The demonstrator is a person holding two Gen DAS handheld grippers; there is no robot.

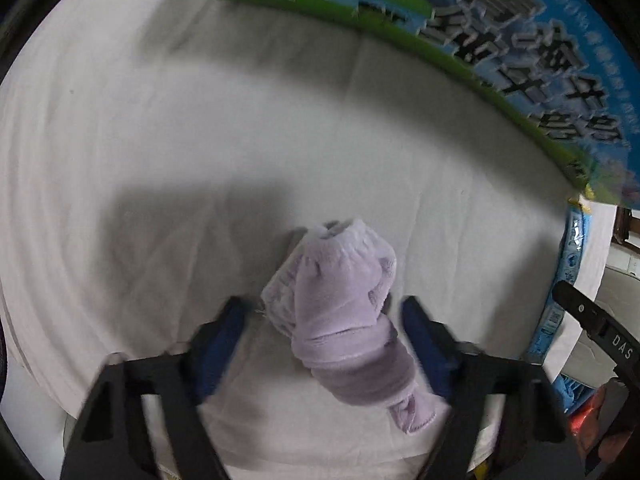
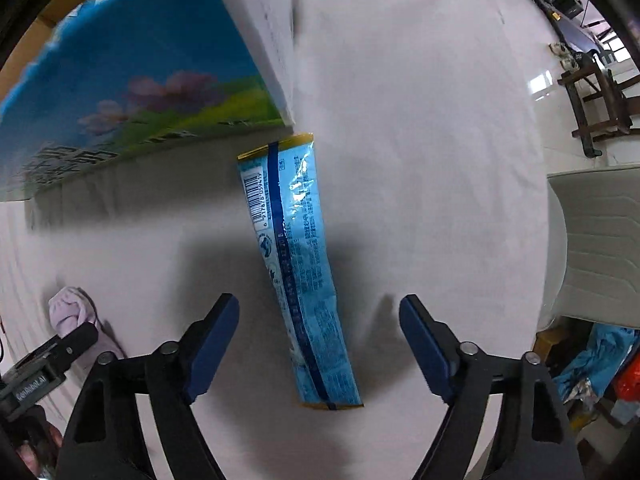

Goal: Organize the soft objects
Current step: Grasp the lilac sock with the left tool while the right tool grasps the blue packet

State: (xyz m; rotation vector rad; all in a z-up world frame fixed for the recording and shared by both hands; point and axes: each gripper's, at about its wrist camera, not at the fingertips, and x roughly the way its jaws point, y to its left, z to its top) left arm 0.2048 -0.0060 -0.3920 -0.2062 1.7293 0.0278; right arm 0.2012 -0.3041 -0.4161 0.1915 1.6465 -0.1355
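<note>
Left wrist view: your left gripper (image 1: 324,344) stands part open, blue pads either side of the rolled lilac fleece sock (image 1: 344,320) on the white cloth-covered table (image 1: 160,140), not yet pressing; its long axis runs along the fingers. Right wrist view: your right gripper (image 2: 320,344) gapes wide, empty, straddling the long glossy blue foil packet (image 2: 296,264), lengthwise between the fingers; a printed blue-green cardboard box (image 2: 132,92) stands beyond.

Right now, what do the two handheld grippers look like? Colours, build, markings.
The left gripper and the right gripper match: two black plastic fingers with triangular cut-outs, each tipped with a dark blue pad. Round silver pivot pins show on the right one's linkage. Seen from the other camera, the right gripper's black body carries white "DAS" lettering; the left one carries a label too blurred to read. No cables or sleeves visible.
</note>
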